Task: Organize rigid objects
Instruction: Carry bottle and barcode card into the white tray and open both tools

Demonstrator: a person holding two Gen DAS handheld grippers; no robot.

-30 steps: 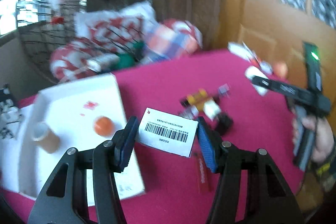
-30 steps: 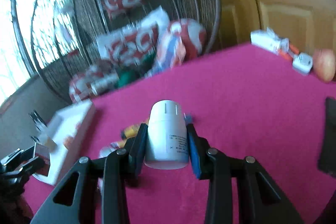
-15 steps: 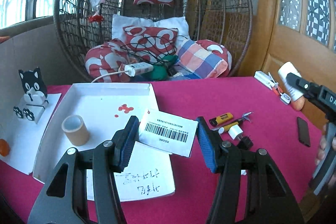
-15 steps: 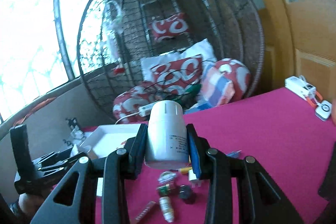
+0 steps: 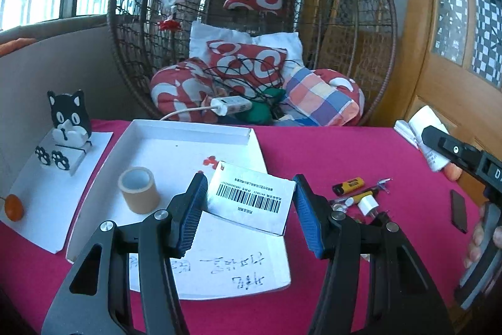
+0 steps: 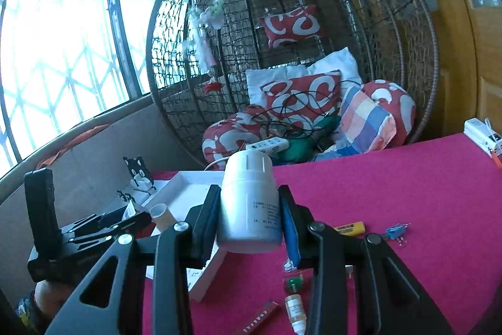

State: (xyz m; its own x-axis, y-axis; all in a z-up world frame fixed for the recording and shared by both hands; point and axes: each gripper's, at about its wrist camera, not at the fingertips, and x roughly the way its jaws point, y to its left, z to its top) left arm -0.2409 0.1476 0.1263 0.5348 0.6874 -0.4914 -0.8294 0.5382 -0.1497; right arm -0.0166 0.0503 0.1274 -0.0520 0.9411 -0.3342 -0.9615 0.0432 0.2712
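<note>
On the left of the pink-cloth bench (image 5: 329, 146), the shallow white cardboard tray (image 5: 194, 131) already holds a tan roll of tape (image 5: 138, 190). The left tongs (image 5: 249, 209) carry a flat white box with a barcode label (image 5: 251, 198) above the tray; the left pad touches it, though contact at the right pad looks doubtful from here. Further right, a yellow lighter (image 5: 349, 186) and other small loose items lie unsorted on the cloth. The right tongs (image 6: 249, 217) are clamped on a white plastic bottle (image 6: 249, 203), held clear of the bench. Most of the sorting seems left.
</note>
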